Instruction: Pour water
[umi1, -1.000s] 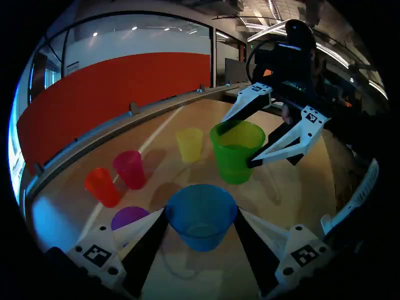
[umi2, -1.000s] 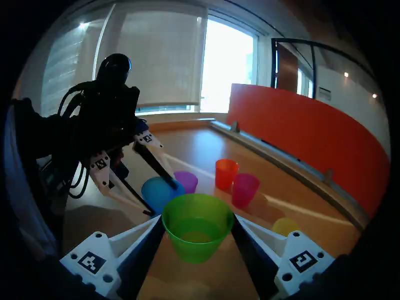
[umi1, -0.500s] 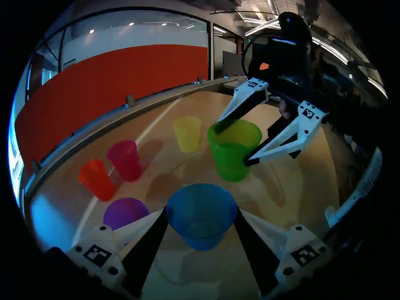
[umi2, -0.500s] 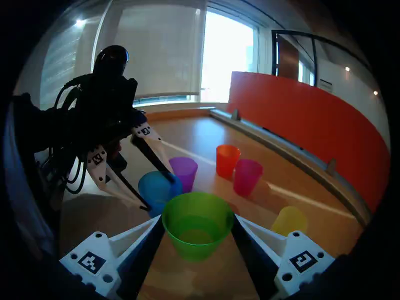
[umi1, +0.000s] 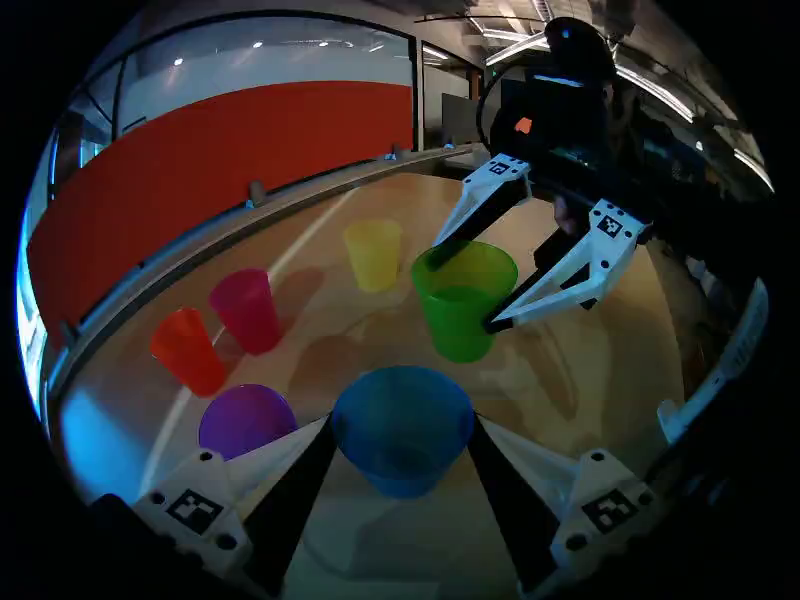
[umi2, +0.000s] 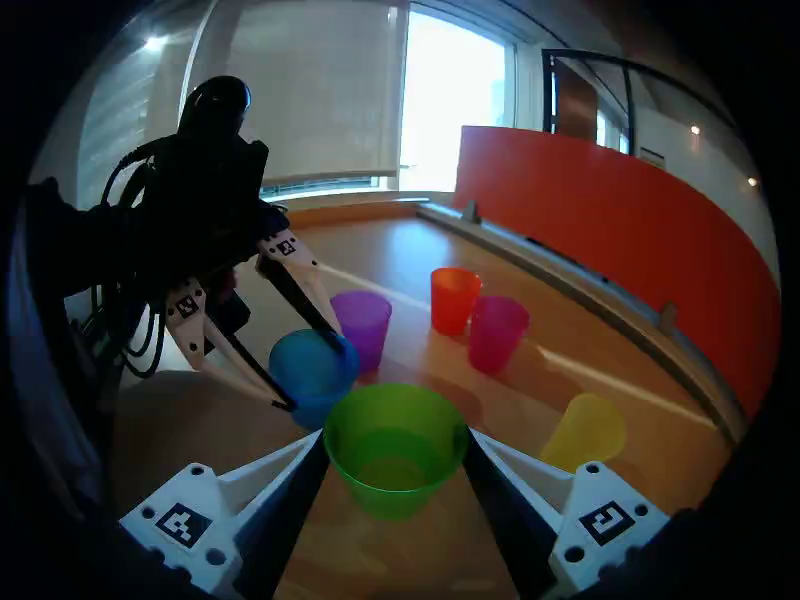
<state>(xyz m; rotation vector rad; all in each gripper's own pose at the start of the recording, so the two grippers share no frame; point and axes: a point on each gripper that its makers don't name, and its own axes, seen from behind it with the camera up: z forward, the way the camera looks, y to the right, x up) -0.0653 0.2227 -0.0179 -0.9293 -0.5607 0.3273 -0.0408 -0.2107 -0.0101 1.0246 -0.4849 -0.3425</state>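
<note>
Fingers (umi1: 265, 460) grip blue cup (umi1: 402, 430), green cup (umi2: 395, 450) — contents hard to judge.

White tool (umi1: 400, 425), black-and-white markers (umi1: 193, 510)

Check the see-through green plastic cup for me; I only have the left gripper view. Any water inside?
Observer: Yes. The right gripper view looks down into the green plastic cup: liquid lies in its lower part, well below the rim.
Operator: Are the jaws on both sides?
Observer: Yes, the right gripper has one finger against each side of it.
Operator: My blue cup, from outside?
Observer: The translucent blue plastic cup looks upright, clamped by the left gripper, close to the purple plastic cup.
</note>
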